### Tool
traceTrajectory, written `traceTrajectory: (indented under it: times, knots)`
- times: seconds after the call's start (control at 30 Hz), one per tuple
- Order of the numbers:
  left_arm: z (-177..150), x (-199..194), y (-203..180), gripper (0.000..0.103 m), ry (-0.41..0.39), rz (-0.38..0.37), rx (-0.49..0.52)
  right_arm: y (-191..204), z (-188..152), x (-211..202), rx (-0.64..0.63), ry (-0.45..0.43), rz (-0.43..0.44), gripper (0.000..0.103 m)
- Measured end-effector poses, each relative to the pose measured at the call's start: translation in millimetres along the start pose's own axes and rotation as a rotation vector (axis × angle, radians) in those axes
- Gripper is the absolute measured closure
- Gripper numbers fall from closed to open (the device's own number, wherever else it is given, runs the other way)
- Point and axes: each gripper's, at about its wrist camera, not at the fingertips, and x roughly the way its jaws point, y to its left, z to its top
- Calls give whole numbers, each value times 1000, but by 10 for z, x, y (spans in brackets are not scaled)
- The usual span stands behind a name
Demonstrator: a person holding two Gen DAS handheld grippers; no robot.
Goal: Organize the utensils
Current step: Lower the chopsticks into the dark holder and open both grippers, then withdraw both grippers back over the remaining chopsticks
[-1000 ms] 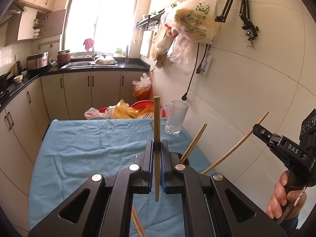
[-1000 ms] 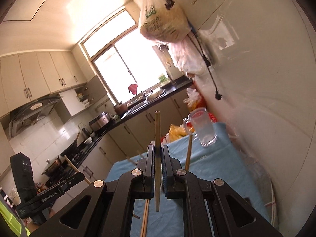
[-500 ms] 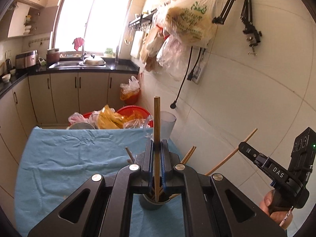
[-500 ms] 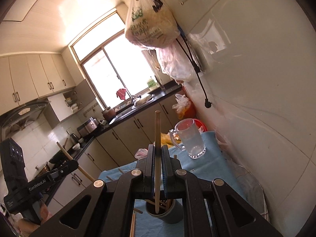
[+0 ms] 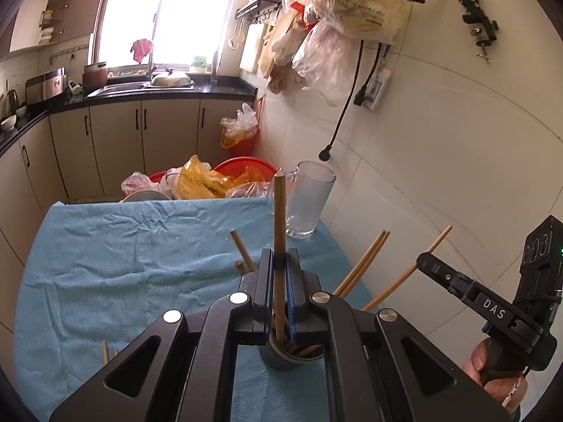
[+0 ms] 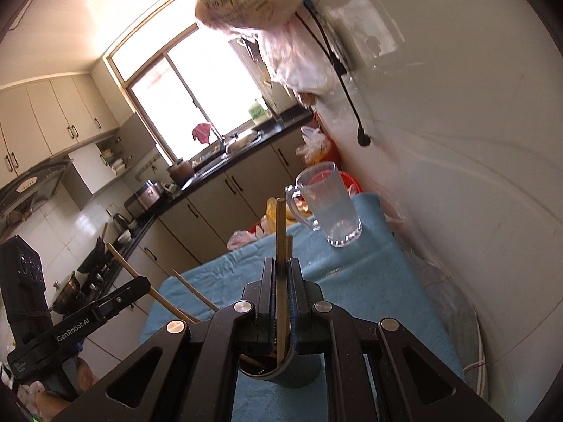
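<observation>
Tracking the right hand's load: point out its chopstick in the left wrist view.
The slanted chopstick farthest right, clamped in the right gripper's jaws; the others lean in the cup or stand in the left jaws.

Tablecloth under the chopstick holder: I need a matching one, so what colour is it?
The tablecloth is plain light blue, clearest in the left wrist view.

Right hand-held gripper [image 6: 280, 274] is closed on an upright chopstick [image 6: 280, 232], whose lower end is seen inside the dark cup [image 6: 299, 372] on the blue cloth [image 6: 369, 281]. A glass mug [image 6: 330, 207] is seen farther back. Left hand-held gripper [image 6: 140, 283] is clamped on a slanted chopstick [image 6: 121, 262].
</observation>
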Motion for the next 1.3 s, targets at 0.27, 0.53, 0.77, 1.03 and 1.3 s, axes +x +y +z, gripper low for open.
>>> traceTrajectory:
  times: [0.27, 0.53, 0.77, 1.03, 1.3]
  knots:
    - [-44, 95, 92, 97, 14, 8, -4, -30, -93, 206, 5, 57, 4, 95]
    - [-11, -10, 67, 79, -14, 12, -4, 25, -65, 54, -8, 23, 2, 93]
    - [-37, -266, 71, 77, -51, 9, -7, 71, -104, -185, -4, -10, 13, 79]
    - [-211, -655, 175, 76, -83, 25, -11, 185, -325, -319, -14, 13, 39, 75]
    - [-636, -929, 572, 74, -62, 81, -61, 423, -722, -246, -66, 107, 74, 67]
